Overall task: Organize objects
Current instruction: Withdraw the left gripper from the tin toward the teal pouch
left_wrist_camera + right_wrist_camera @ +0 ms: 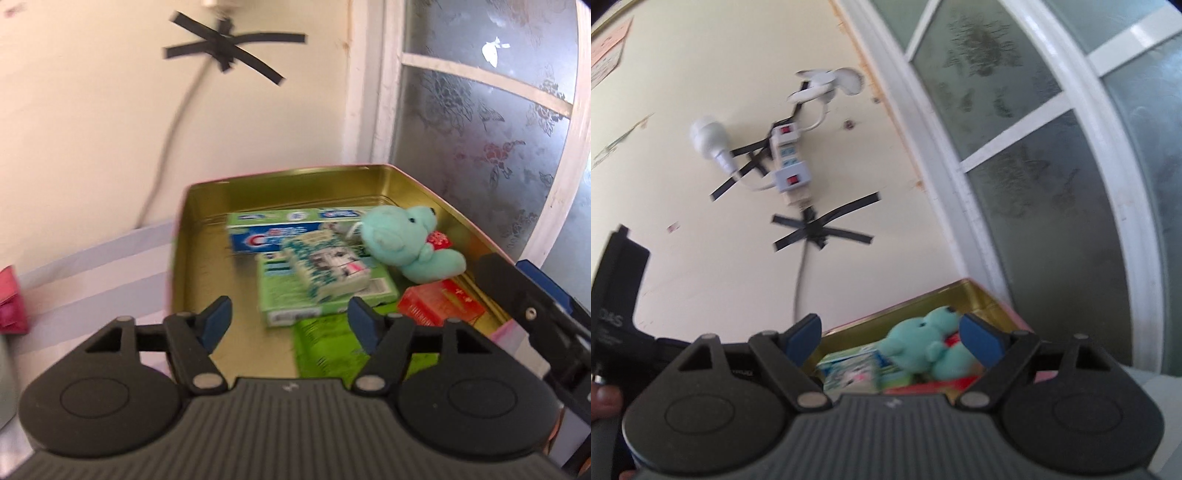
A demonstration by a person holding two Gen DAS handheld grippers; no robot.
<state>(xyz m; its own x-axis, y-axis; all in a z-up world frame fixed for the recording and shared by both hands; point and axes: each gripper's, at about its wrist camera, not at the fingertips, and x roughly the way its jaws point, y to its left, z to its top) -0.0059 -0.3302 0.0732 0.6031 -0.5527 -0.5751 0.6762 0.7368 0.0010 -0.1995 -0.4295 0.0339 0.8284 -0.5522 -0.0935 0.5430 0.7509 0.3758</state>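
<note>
A gold-lined tin box [207,229] with a pink rim holds a toothpaste carton [258,236], a green carton [295,299] with a small patterned box [325,269] on it, a teal plush bear [402,240], a red box [439,302] and a green packet [328,347]. My left gripper [290,321] is open and empty above the tin's near edge. My right gripper [890,336] is open and empty, raised above the tin [982,299], with the bear [927,347] showing between its fingers. The right gripper also shows at the right edge of the left wrist view [532,306].
A cream wall with a taped cable [225,55] and power strip [788,166] stands behind the tin. A frosted window [480,122] in a white frame is to the right. A pink object [11,306] sits at the far left on a pale striped cloth [92,273].
</note>
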